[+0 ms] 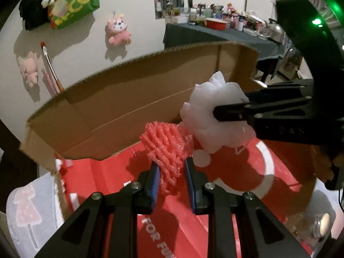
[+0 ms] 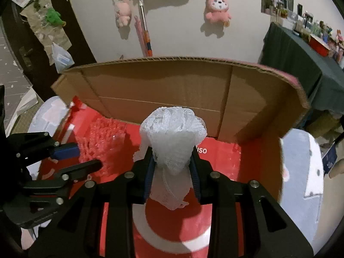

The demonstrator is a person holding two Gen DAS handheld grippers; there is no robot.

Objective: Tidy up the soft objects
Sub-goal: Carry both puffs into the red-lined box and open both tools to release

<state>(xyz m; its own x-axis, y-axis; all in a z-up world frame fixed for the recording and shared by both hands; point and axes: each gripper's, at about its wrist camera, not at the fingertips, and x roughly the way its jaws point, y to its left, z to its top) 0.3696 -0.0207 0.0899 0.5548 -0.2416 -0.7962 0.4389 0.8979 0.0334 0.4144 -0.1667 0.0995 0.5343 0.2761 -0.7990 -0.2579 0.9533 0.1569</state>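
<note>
My left gripper (image 1: 172, 167) is shut on a pink foam net (image 1: 165, 148), held over the red floor of an open cardboard box (image 1: 103, 111). My right gripper (image 2: 172, 161) is shut on a white foam net (image 2: 172, 133) above the same box (image 2: 172, 86). In the left wrist view the right gripper (image 1: 232, 112) comes in from the right with the white foam net (image 1: 210, 111). Seen from the right wrist, the left gripper (image 2: 86, 157) enters from the left with the pink foam net (image 2: 101, 142).
The box has tall brown flaps at the back and right. Pink plush toys (image 2: 217, 8) and a pen hang on the white wall behind. A dark-clothed table (image 1: 223, 36) crowded with items stands at the right. A white printed cloth (image 2: 301, 167) lies under the box.
</note>
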